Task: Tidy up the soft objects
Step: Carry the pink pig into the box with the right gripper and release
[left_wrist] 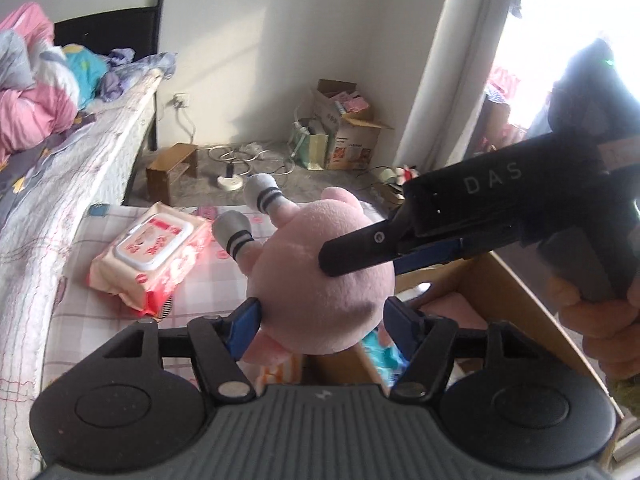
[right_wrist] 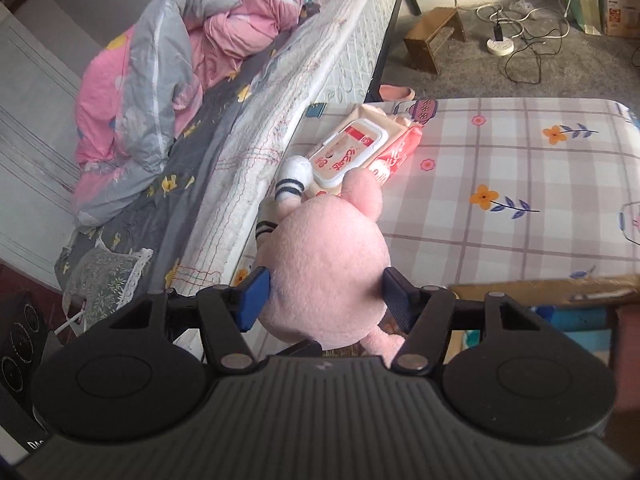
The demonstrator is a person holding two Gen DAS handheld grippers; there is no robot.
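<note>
- A round pink plush toy (left_wrist: 320, 276) with white, grey-striped sock feet is held in the air above the near edge of the checked, flower-printed mattress (right_wrist: 520, 168), not resting on anything.
- The left gripper (left_wrist: 320, 312) pinches the toy's body between its blue pads.
- The right gripper (right_wrist: 324, 296) pinches the same toy from the right; both clamp it at once.
- Just below and to the right, an open brown cardboard box (left_wrist: 504, 280) already holds something pink and something turquoise, so some sorting looks done.
- Farther left on the mattress lies a pink-and-white pack of wet wipes (left_wrist: 154, 256), untouched.
- Judgement: the toy is lifted but not yet put away; lowering it, probably into the box, remains.
</note>
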